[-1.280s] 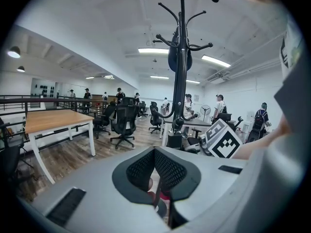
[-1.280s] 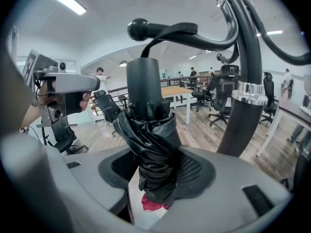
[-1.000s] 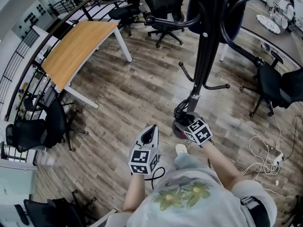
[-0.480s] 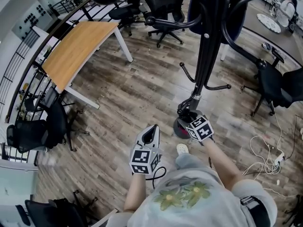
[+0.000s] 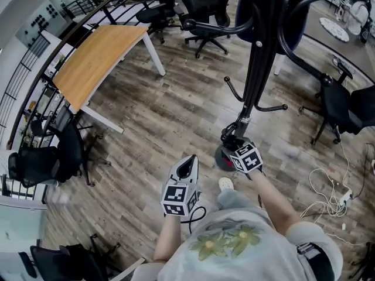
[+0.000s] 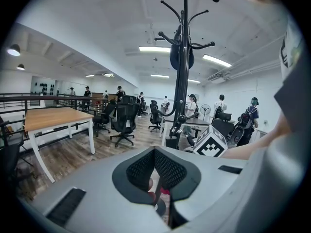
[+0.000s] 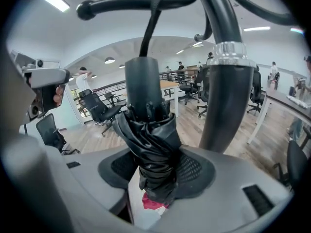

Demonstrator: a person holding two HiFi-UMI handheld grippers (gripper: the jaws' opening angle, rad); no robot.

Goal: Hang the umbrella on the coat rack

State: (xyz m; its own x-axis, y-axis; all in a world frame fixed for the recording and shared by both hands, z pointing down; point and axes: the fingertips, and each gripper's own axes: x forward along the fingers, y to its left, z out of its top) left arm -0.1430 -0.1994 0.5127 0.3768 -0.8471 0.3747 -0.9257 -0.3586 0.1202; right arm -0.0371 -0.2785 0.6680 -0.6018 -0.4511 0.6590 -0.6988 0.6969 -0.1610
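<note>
The black coat rack (image 5: 258, 57) rises right in front of me, its pole (image 7: 226, 106) just right of my right gripper (image 7: 155, 168). That gripper (image 5: 231, 144) is shut on a folded black umbrella (image 7: 150, 140), low beside the pole. The umbrella's strap (image 7: 148, 23) loops over a curved hook arm (image 7: 126, 4) above it. My left gripper (image 5: 188, 164) hangs to the left, apart from the rack (image 6: 183, 57). In the left gripper view its pads (image 6: 167, 166) meet at the tip with nothing between them.
A wooden desk (image 5: 96, 54) stands at the left, with black office chairs (image 5: 53, 157) near it and another chair (image 5: 345, 107) at the right. White cables and a power strip (image 5: 331, 195) lie on the floor at the right. Several people stand at the room's far end.
My right gripper has sunk a little along the pole with the umbrella. The left gripper has stayed where it was.
</note>
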